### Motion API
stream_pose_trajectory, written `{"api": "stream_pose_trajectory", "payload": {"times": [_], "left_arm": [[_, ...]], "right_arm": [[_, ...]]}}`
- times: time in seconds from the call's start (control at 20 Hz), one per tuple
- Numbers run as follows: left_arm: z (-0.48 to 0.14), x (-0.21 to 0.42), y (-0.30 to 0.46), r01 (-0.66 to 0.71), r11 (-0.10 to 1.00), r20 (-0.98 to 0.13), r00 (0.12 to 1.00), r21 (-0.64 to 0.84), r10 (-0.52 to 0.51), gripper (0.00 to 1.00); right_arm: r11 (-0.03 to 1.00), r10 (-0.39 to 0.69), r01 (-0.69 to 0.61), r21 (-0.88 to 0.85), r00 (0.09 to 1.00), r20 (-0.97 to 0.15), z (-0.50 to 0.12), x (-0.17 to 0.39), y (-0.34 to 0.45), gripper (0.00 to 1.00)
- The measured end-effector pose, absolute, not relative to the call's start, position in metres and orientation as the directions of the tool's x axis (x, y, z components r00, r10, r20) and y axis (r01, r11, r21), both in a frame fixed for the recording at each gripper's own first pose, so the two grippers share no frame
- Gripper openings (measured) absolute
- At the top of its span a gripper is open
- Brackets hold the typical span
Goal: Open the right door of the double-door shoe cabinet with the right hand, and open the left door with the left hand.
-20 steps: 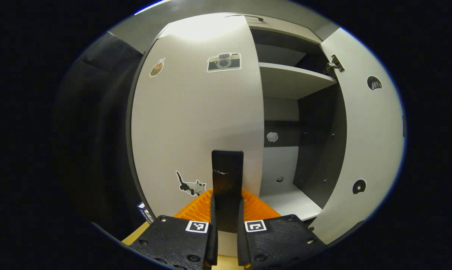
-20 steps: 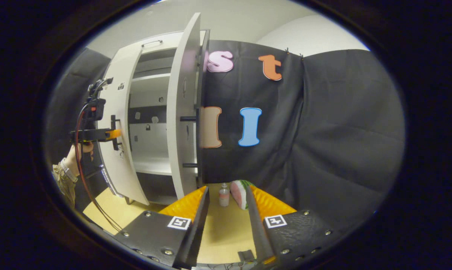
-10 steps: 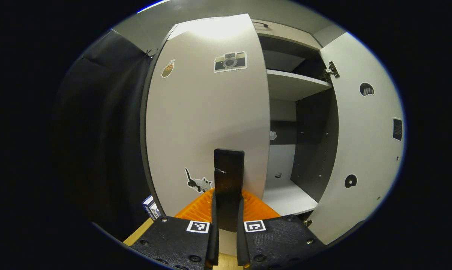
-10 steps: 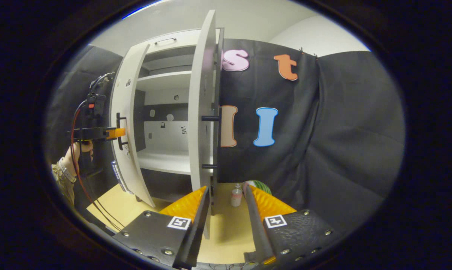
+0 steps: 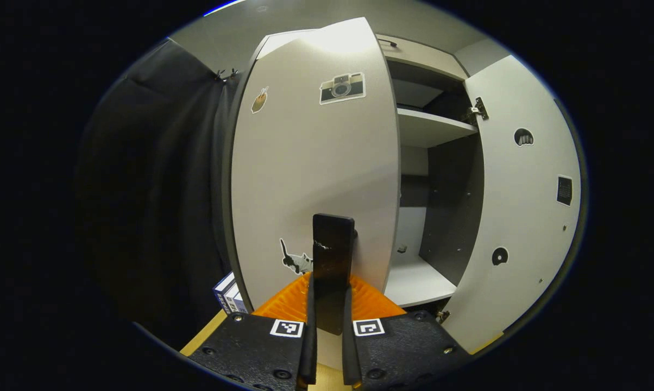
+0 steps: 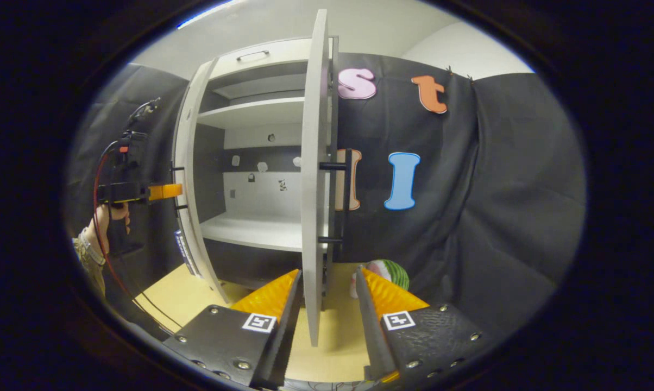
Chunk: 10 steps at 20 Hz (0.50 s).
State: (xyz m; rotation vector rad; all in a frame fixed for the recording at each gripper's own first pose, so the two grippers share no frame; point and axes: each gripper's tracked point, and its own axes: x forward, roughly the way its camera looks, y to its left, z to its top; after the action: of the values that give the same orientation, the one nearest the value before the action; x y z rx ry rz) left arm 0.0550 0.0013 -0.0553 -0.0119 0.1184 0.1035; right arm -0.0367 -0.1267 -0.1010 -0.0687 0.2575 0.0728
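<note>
Left gripper [image 5: 325, 304] nearest in the left gripper view, fingers clamped on the black handle [image 5: 332, 271] of the left door [image 5: 310, 179], handle upright between both pads. Just past the fingers, a cat sticker [image 5: 297, 262] low on that door; higher up, a camera sticker [image 5: 341, 88] and a small brown sticker [image 5: 259, 100]. Left door swung partly out, standing ajar from the shoe cabinet [image 5: 414, 54]. Low at the door's left foot, a blue-and-white box [image 5: 226, 293] on the yellowish floor [image 5: 202, 339]. Farther in, a white lower shelf [image 5: 416, 279] and an upper shelf [image 5: 430, 126], dark side panel between them. To the right, the inner face of the right door [image 5: 522, 206], swung wide, with a metal hinge [image 5: 476, 111] near its top.

Right gripper [image 6: 327, 304] nearest in the right gripper view, fingers spread apart, gripping nothing; right door [image 6: 315, 179] seen edge-on, its lower edge standing in the gap between them, contact impossible to tell. Beyond the right finger, a watermelon-patterned ball [image 6: 389, 271] on the floor by the black cloth wall [image 6: 495, 190]. Black handle [image 6: 340, 201] on the door's outer face, toward the cloth. Farther back, open cabinet interior with two white shelves. At far left, left gripper [image 6: 164, 191] at the left door [image 6: 188, 184], held by a hand [image 6: 107, 217].
</note>
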Motion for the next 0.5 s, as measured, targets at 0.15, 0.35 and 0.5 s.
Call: {"api": "stream_pose_trajectory", "payload": {"times": [0.15,0.35,0.5], "left_arm": [[-0.054,0.042,0.011,-0.108,0.994,-0.122,0.987,-0.014,0.105,0.19],[-0.053,0.029,0.023,-0.115,0.993,-0.122,0.986,-0.010,0.113,0.16],[-0.053,0.016,0.038,-0.138,0.990,-0.125,0.983,-0.002,0.137,0.15]], "right_arm": [[0.993,0.095,-0.109,-0.040,0.962,-0.256,-0.101,-0.034,-0.112,0.55],[0.988,0.138,-0.152,-0.034,0.955,-0.263,-0.105,-0.032,-0.092,0.55],[0.982,0.172,-0.187,-0.029,0.946,-0.277,-0.110,-0.032,-0.076,0.55]]}}
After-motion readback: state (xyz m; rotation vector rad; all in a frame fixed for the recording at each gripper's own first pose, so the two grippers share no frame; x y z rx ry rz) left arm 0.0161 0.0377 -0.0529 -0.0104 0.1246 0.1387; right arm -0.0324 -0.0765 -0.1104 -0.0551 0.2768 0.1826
